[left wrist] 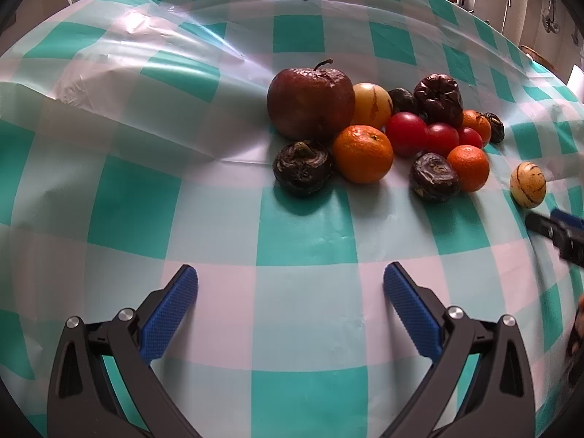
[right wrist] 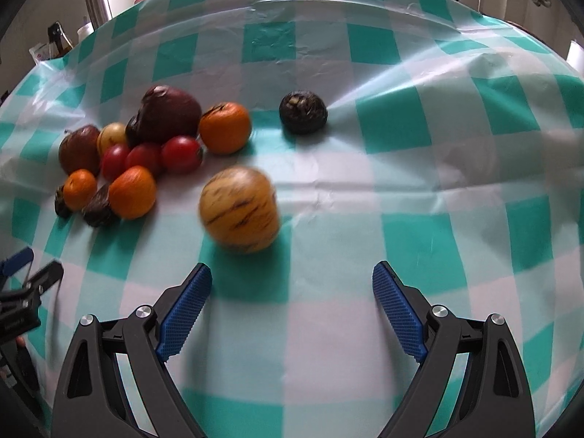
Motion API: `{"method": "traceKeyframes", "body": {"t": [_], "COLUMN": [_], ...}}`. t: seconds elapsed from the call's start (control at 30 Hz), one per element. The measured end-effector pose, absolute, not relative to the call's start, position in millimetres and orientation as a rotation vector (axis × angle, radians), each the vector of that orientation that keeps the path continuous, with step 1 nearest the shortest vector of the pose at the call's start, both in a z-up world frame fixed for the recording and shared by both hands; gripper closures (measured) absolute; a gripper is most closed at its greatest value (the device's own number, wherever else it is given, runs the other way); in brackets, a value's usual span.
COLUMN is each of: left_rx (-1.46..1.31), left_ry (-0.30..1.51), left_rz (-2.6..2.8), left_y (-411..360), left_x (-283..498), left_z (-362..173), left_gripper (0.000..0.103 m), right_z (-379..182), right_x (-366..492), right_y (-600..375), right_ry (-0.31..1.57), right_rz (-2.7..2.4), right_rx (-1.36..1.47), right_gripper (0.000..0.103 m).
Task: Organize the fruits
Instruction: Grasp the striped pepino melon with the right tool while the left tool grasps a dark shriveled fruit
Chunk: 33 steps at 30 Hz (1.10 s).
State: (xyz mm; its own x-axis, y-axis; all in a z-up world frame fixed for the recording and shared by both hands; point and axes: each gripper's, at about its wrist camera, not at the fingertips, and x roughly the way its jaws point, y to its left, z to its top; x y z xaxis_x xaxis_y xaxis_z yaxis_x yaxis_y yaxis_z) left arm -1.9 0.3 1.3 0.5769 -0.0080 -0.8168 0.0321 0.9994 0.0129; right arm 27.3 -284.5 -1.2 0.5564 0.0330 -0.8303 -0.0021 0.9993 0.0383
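The right claw [right wrist: 292,314] stands wide and empty, low over the checked worktop [right wrist: 419,219]. Just ahead of its left finger lies the striped yellow fruit [right wrist: 239,210], apart from the fruit pile [right wrist: 146,153]. Best to shift left until the fruit is centred, then close gently; being round, it may roll. The left claw [left wrist: 290,310] is also wide and empty.

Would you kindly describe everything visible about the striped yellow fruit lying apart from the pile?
The striped yellow fruit is round, pale yellow-tan with thin dark streaks, and slightly blurred. It rests alone on the checked tablecloth, touching no other fruit, just ahead of the open right gripper, nearer its left finger.
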Motion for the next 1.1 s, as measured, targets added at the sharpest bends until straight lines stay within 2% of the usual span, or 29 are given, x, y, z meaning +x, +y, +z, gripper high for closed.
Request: {"method": "traceKeyframes", "body": {"t": [0.33,0.4,0.5,0.53,0.6,0.67,0.8,0.97,1.1], "left_rx": [0.004,-0.01,0.013,0.014,0.019,0.035,0.08,0.101,0.103], "left_ry": [0.893,0.926,0.934,0.94,0.943,0.943,0.93,0.921,0.909], "left_rz": [-0.124,-0.158,-0.189,-0.196,-0.199,-0.201,-0.181,-0.183,-0.21], "left_y": [-11.1,-21.8,-42.4,-48.9,-59.7,-69.4,-86.2,-94.5,-99.6], "left_x": [-16.0,-10.6,-5.2,-2.1,4.8,14.6,31.5,46.5,56.5], "left_z": [13.3,11.8,10.5,9.5,8.1,7.3,5.3,4.7,4.9], "left_gripper": [0.001,0.001,0.016,0.018,0.019,0.023,0.038,0.045,0.056], "right_z": [2.9,3.7,2.7,3.5,6.5,7.9,9.8,8.8,7.8], "right_x": [51.7,54.8,56.3,57.4,54.5,53.3,48.6,48.0,48.3], "right_y": [-257.1,-253.1,-252.9,-252.3,-254.9,-255.0,-261.0,-261.8,-259.8], "right_ry": [0.942,0.93,0.928,0.922,0.893,0.877,0.864,0.875,0.878], "right_rz": [0.102,0.11,0.101,0.101,0.102,0.098,0.092,0.096,0.094], "right_rx": [-0.041,-0.045,-0.043,-0.037,-0.015,-0.005,0.016,0.011,0.009], "right_gripper": [0.017,0.027,0.042,0.043,0.054,0.057,0.06,0.06,0.06]}}
